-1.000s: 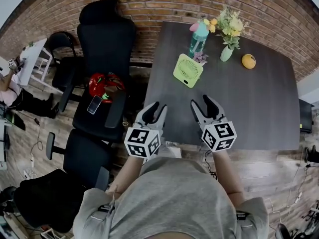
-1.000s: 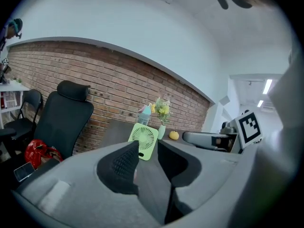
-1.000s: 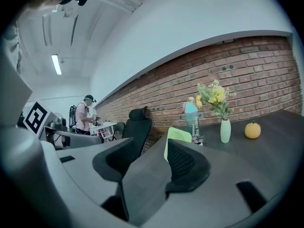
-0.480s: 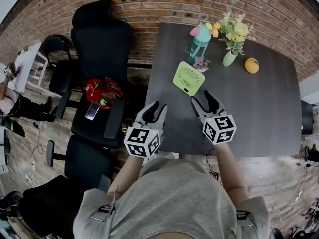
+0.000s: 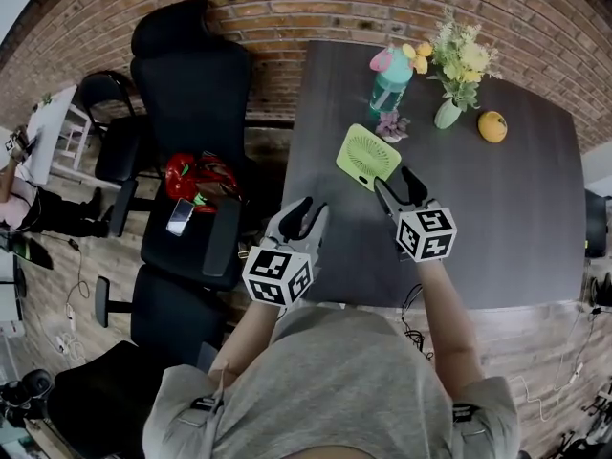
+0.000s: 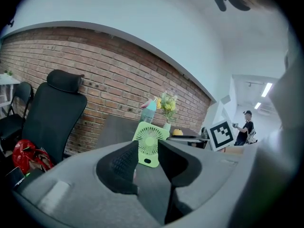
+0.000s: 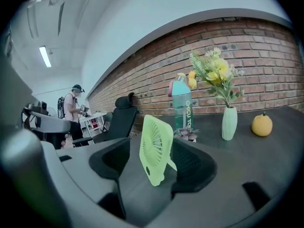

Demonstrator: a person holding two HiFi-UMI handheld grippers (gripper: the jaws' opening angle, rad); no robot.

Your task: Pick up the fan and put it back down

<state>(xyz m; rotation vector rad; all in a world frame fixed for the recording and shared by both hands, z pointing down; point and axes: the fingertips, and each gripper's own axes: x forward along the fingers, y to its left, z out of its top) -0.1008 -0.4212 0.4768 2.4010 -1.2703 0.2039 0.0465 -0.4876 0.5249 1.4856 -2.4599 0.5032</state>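
Your right gripper (image 5: 400, 181), its jaws just opened wide and empty, sits just short of the fan (image 5: 368, 156), untouched on the table (image 5: 516, 218); lifting and set-down remain outstanding.

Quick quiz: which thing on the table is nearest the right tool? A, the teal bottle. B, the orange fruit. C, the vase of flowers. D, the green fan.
D: the green fan stands right at the tips of the right tool, whose jaws have just been opening and press on nothing; everything else on the table stands farther off.
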